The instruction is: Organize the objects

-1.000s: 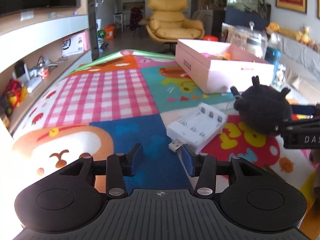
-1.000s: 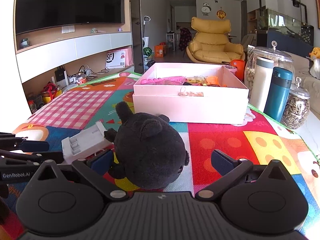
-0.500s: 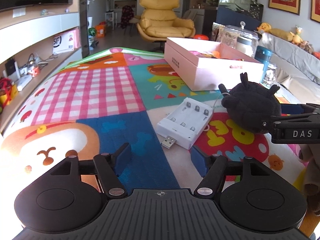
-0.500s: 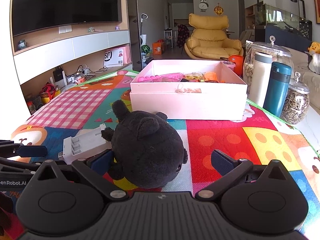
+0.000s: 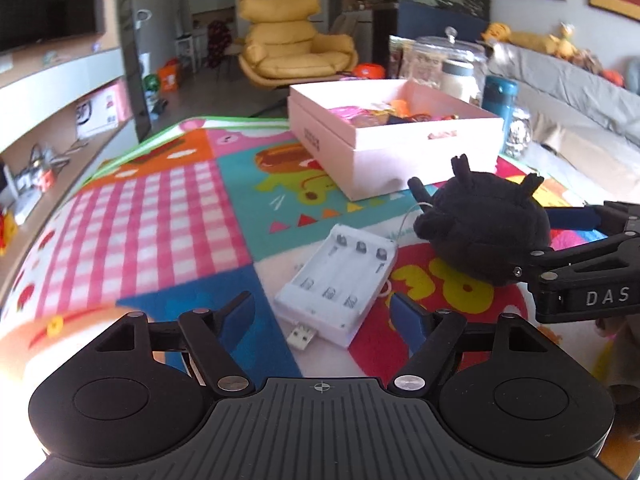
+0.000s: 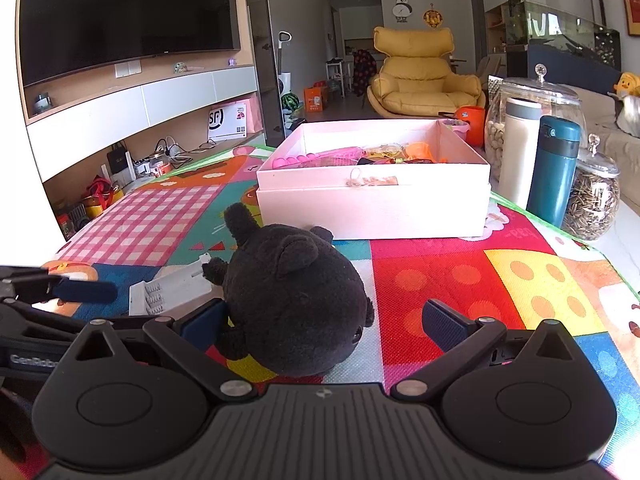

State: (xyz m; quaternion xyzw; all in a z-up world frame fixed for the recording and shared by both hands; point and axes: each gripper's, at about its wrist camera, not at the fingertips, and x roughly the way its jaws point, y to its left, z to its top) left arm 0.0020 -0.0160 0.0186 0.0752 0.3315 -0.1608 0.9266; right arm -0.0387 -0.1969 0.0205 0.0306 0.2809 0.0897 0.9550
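Your left gripper [image 5: 322, 312] has slid toward the white battery case [image 5: 339, 280], jaws opening around its near end; your right gripper [image 6: 324, 324] stands spread around the black plush toy [image 6: 296, 300], pads not pressing.

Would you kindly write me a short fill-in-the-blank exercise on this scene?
1. The plush toy between the right gripper's fingers is ____ in colour.
2. The white battery case ahead of the left gripper has a ____ plug at its near end.
3. The teal bottle stands between the white bottle and a jar of ____.
4. The open box is ____ in colour.

Missing words: black; USB; seeds; pink
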